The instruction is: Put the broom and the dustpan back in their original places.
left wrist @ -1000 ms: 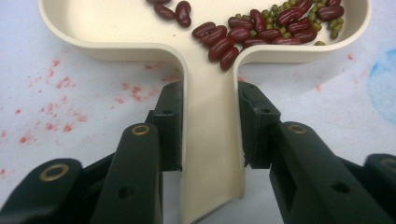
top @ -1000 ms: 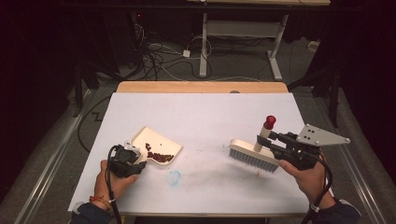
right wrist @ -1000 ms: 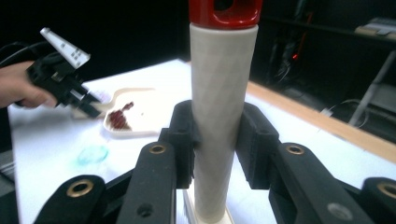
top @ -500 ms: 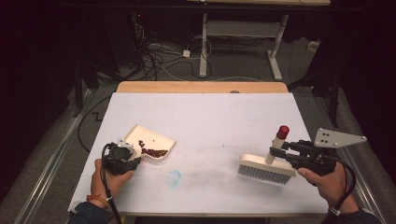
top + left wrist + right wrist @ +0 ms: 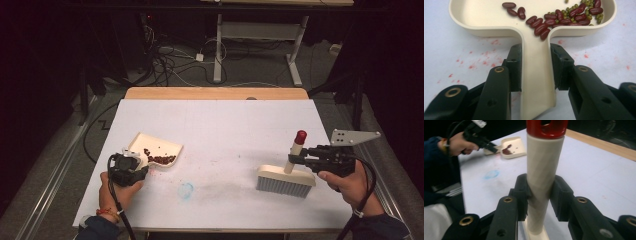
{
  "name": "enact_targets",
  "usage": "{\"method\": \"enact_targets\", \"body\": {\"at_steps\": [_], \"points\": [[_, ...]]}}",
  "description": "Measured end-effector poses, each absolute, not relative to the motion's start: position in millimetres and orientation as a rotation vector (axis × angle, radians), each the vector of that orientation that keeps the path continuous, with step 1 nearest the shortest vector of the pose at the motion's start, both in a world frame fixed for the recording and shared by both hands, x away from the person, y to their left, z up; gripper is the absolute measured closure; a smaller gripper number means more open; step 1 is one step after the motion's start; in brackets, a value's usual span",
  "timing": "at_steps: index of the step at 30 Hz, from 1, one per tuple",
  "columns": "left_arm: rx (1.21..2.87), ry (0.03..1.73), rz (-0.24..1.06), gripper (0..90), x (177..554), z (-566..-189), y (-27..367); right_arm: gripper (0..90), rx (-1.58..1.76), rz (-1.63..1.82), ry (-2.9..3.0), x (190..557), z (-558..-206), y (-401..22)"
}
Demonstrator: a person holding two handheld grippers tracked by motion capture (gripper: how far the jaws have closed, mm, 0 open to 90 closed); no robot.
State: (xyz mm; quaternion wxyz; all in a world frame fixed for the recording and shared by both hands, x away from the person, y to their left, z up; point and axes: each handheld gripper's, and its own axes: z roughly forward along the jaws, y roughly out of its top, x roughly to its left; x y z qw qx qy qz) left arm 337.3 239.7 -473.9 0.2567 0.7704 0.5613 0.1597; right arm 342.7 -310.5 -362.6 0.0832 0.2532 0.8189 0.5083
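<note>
The left gripper [image 5: 131, 167] is clamped on the flat handle of the dustpan [image 5: 159, 148], which runs straight up between its two jaws in the left gripper view, a pad pressed to each edge. The pan sits on the white table [image 5: 220, 130] at its near left, just ahead of the gripper, and holds a heap of red beans [image 5: 559, 20] mixed with small green ones, gathered toward the handle end. Faint red specks mark the table around it. The right gripper [image 5: 295, 159] is closed on the brush [image 5: 286, 181]: its jaws grip the pale upright handle partway up, below the red cap [image 5: 547, 127], as the right gripper view shows. The brush head lies on the table at the near right, directly below and in front of that gripper, bristles down. Brush and dustpan are well apart, with a blue smudge [image 5: 185, 190] between them.
</note>
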Motion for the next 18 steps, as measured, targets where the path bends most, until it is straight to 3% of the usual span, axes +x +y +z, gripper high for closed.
{"method": "enact_targets", "body": {"at_steps": [7, 18], "points": [[2.076, 1.504, 0.427, 55.0, 332.4, -475.7, 232.3, 66.1, 0.856, 1.451, 2.376, 370.4, -370.7, -298.6], [2.094, 1.35, 0.468, 48.9, 318.7, -470.5, 234.8, 61.6, 1.011, 1.308, 2.336, 409.9, -386.5, -284.1]]}}
